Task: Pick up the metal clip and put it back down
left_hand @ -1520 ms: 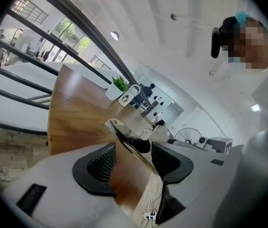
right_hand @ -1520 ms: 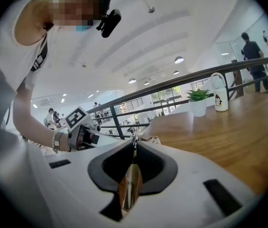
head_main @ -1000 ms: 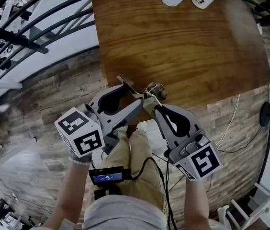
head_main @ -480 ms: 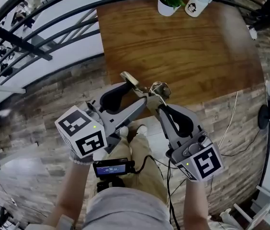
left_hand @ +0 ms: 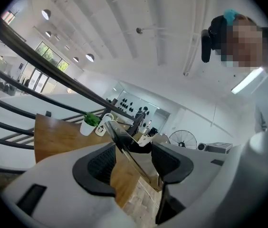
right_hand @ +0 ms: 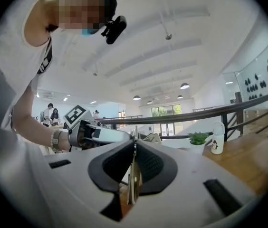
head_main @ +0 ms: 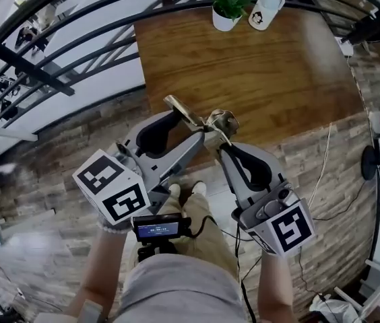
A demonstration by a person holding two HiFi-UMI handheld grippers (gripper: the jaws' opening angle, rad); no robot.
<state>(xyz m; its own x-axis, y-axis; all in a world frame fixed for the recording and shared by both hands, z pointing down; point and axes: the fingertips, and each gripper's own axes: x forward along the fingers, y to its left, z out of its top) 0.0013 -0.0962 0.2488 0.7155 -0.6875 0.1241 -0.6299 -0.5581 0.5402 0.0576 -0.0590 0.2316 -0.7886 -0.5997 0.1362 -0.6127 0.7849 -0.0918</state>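
The metal clip (head_main: 207,122), brass-coloured with a long flat handle, hangs in the air over the near edge of the wooden table (head_main: 271,66). Both grippers hold it from the near side. My left gripper (head_main: 195,135) is shut on one flat handle, which crosses slantwise between its pads in the left gripper view, clip (left_hand: 127,148), left gripper (left_hand: 133,161). My right gripper (head_main: 215,140) is shut on the other thin handle, seen edge-on between its pads in the right gripper view, clip (right_hand: 134,184), right gripper (right_hand: 134,167). The clip's spring end is partly hidden by the jaws.
A small potted plant (head_main: 227,9) and a white bottle with a cartoon print (head_main: 263,7) stand at the table's far edge. Dark curved railings (head_main: 62,52) run along the left. Cables (head_main: 325,173) lie on the plank floor at the right.
Both grippers have risen together with the clip held between them, and the table top now lies farther below. The grip on the clip looks the same.
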